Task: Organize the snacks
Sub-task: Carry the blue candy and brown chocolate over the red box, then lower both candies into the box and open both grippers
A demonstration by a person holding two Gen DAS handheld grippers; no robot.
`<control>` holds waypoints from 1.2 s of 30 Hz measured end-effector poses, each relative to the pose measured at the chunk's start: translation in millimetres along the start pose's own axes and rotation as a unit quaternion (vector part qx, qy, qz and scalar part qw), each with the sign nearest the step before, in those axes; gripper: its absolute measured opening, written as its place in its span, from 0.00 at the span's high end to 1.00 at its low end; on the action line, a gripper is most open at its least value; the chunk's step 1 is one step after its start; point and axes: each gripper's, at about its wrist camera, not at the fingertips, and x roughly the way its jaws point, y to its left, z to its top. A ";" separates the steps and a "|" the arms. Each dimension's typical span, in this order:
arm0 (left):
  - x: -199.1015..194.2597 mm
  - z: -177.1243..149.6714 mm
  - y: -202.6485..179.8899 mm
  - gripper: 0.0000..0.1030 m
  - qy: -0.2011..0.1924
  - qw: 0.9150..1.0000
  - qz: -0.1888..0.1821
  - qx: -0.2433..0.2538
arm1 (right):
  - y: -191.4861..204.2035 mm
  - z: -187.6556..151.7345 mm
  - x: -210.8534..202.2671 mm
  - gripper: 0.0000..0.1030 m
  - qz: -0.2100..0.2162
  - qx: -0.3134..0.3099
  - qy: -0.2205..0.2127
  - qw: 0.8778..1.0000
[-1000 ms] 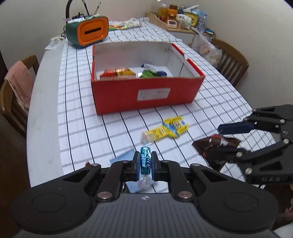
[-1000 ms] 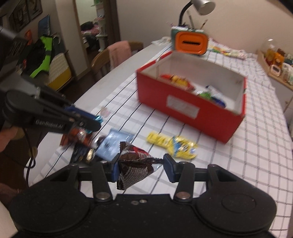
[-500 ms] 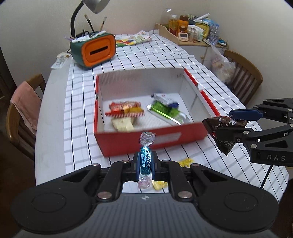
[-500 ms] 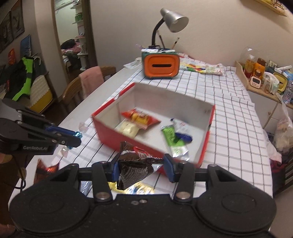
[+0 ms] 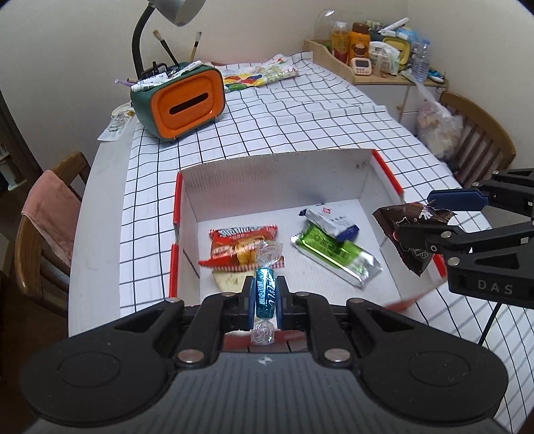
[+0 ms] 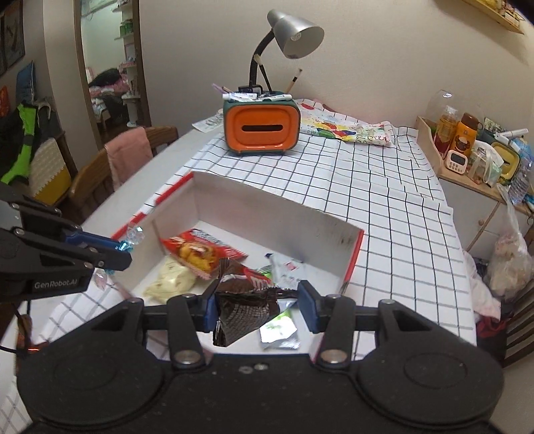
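- The left tongs [image 5: 265, 297] are clenched on a teal wrapped candy [image 5: 265, 293], held over the near wall of the red box [image 5: 175, 233].
- The right tongs [image 6: 257, 305] grip a crumpled brown snack packet [image 6: 243, 305] above the box's near right corner.
- Inside the box lie a red snack packet [image 5: 240, 245], a pale packet [image 6: 170, 278], a green packet [image 5: 333, 253] and a white-and-blue packet [image 5: 328, 222].
- The box sits on the checked cloth of the counter [image 5: 300, 123].
- Toward the far edge stands an orange-fronted holder [image 5: 185, 101] with a lamp [image 6: 290, 31] behind.
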 end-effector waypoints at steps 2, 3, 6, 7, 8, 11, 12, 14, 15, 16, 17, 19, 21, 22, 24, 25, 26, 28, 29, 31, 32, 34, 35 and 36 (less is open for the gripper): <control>11.6 6.2 -1.3 0.89 0.007 1.000 0.008 -0.001 | -6.3 4.0 10.9 0.54 -0.003 -0.004 0.006 1.000; 17.2 8.8 -1.8 0.89 0.011 1.000 0.009 -0.002 | -9.4 5.7 16.6 0.54 -0.005 -0.005 0.009 1.000; 33.6 16.9 -4.3 0.89 0.024 1.000 0.014 -0.006 | -18.7 10.3 32.5 0.54 -0.006 -0.008 0.018 1.000; 38.5 19.1 -5.2 0.89 0.028 0.999 0.014 -0.008 | -22.3 12.3 38.4 0.54 -0.006 -0.008 0.021 1.000; 43.3 20.9 -5.7 0.89 0.032 0.999 0.014 -0.009 | -24.3 13.4 43.9 0.54 -0.005 -0.009 0.026 1.000; 59.6 25.5 -9.1 0.89 0.050 0.999 0.012 -0.010 | -26.7 16.0 60.4 0.54 0.001 -0.020 0.040 0.999; 64.8 26.1 -10.7 0.89 0.056 0.998 0.013 -0.007 | -26.2 16.0 66.3 0.54 0.002 -0.028 0.046 0.999; 75.6 25.7 -14.3 0.89 0.071 0.997 0.013 -0.001 | -23.6 14.3 78.5 0.54 0.000 -0.051 0.061 0.997; 80.9 25.7 -15.8 0.89 0.079 0.997 0.014 0.001 | -22.2 13.1 84.2 0.54 0.002 -0.061 0.068 0.996; 86.3 26.3 -16.7 0.89 0.088 0.996 0.012 0.005 | -21.3 12.1 89.8 0.54 0.007 -0.069 0.075 0.995; 90.7 25.9 -18.4 0.89 0.095 0.995 0.013 0.009 | -20.3 10.7 94.3 0.54 0.011 -0.076 0.081 0.994; 98.4 25.5 -21.8 0.89 0.109 0.994 0.016 0.018 | -18.2 7.9 101.4 0.54 0.016 -0.084 0.091 0.992; 104.3 24.2 -25.0 0.89 0.119 0.992 0.022 0.026 | -16.7 6.4 106.9 0.54 0.022 -0.090 0.097 0.991; 107.1 24.1 -26.4 0.89 0.124 0.992 0.024 0.029 | -15.5 5.7 108.9 0.54 0.023 -0.093 0.100 0.990; 111.3 24.4 -28.6 0.89 0.129 0.991 0.029 0.035 | -13.9 4.6 113.2 0.54 0.023 -0.099 0.105 0.989; 113.0 24.7 -30.2 0.89 0.131 0.990 0.032 0.039 | -13.2 4.2 114.9 0.54 0.023 -0.102 0.107 0.989; 114.4 25.2 -31.7 0.89 0.133 0.990 0.036 0.043 | -13.9 4.3 117.0 0.54 0.022 -0.103 0.109 0.988; 116.0 25.9 -34.9 0.89 0.137 0.988 0.041 0.050 | -14.7 4.0 119.3 0.54 0.022 -0.103 0.114 0.988; 116.9 26.0 -36.2 0.89 0.139 0.988 0.043 0.053 | -16.3 3.8 121.7 0.54 0.025 -0.101 0.119 0.987; 118.8 26.1 -39.2 0.89 0.143 0.987 0.049 0.061 | -16.8 2.5 122.9 0.54 0.025 -0.106 0.122 0.987; 119.5 26.4 -40.8 0.89 0.143 0.986 0.051 0.065 | -16.3 2.0 123.1 0.54 0.027 -0.109 0.122 0.986; 121.3 26.6 -42.4 0.89 0.147 0.985 0.056 0.068 | -15.8 1.4 123.7 0.54 0.031 -0.111 0.127 0.985; 122.4 26.5 -42.7 0.89 0.150 0.985 0.059 0.068 | -15.5 1.0 123.3 0.54 0.030 -0.112 0.126 0.985; 122.9 26.3 -43.0 0.89 0.153 0.984 0.060 0.070 | -15.2 0.5 123.1 0.54 0.028 -0.112 0.126 0.985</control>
